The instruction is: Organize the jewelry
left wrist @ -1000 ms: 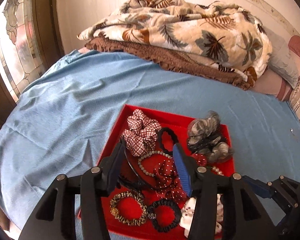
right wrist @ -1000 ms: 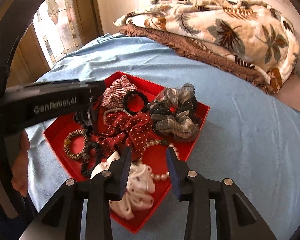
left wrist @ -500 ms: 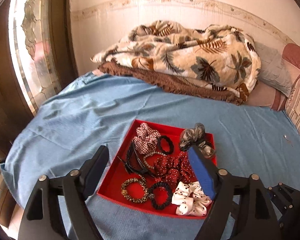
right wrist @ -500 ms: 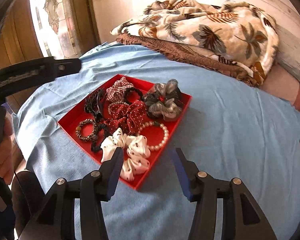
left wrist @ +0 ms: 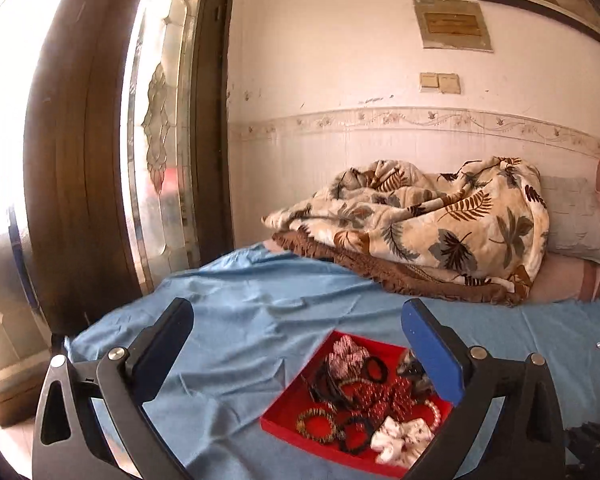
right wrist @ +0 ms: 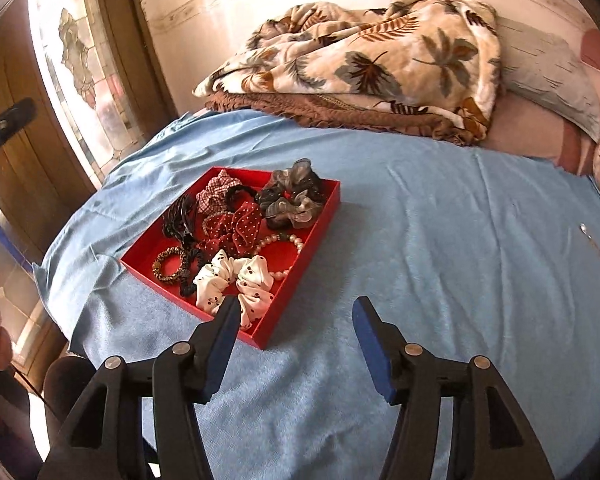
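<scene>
**Both grippers held clear above the red tray, jaws spread**

The red tray (right wrist: 298, 240) lies flat on the blue bedsheet (right wrist: 440, 240), well short of the folded leaf-print blanket (right wrist: 360, 52) at the wall. In the right wrist view it sits as a diamond, its long axis running from the near-left corner up toward the far right, one corner pointing at the camera. Inside it, touching or overlapping: a white dotted scrunchie (right wrist: 236, 280) at the near corner, a pearl bracelet (right wrist: 290, 246) beside it, a red polka-dot bow (right wrist: 238, 228) in the middle, a grey sheer scrunchie (right wrist: 294, 200) at the far right, a checked scrunchie (right wrist: 214, 190) at the far corner, a black claw clip (right wrist: 178, 220) on the left and a gold-and-black hair tie (right wrist: 168, 266) near the left edge.

The right gripper (right wrist: 296, 344) hangs over the sheet just by the tray's near corner, jaws spread wide and holding nothing. The left gripper (left wrist: 298, 344) is raised and level, jaws likewise wide apart and empty; the tray (left wrist: 288, 410) shows low between them, toward the right jaw.
</scene>
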